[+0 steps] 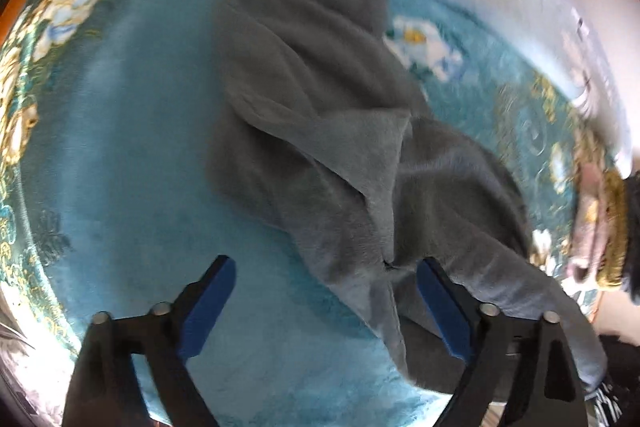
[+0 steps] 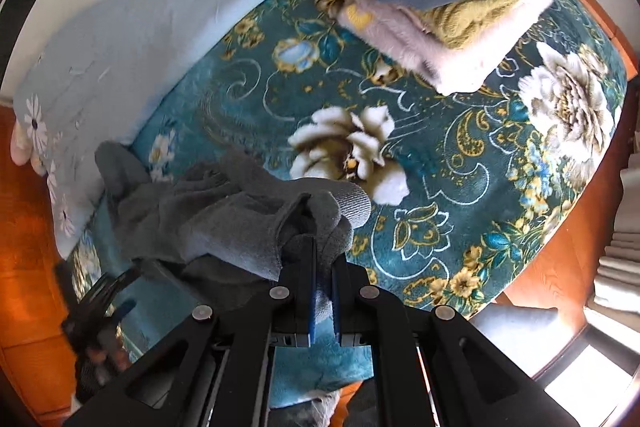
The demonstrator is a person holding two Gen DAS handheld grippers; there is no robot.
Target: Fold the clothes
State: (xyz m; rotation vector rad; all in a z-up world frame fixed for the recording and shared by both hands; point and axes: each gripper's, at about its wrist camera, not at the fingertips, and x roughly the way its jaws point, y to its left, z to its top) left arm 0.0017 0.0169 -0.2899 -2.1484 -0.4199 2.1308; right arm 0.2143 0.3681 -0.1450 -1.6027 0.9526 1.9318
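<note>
Right gripper (image 2: 324, 247): jaws pinched on a fold of the grey garment (image 1: 320, 131). Left gripper (image 1: 326, 277): jaws wide, hovering over the garment's near end. Garment lies crumpled on the teal floral blanket (image 1: 132, 155), long axis running away from the left gripper toward the pale pillow (image 2: 120, 39). Folded stack (image 2: 448, 7) beyond; orange wood floor (image 2: 28, 259).

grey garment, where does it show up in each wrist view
Left wrist: grey garment fills the centre, running down between the open left gripper.
Right wrist: lower left, bunched, clamped in the right gripper.
Shared landmark: folded pile on the teal floral blanket.
</note>
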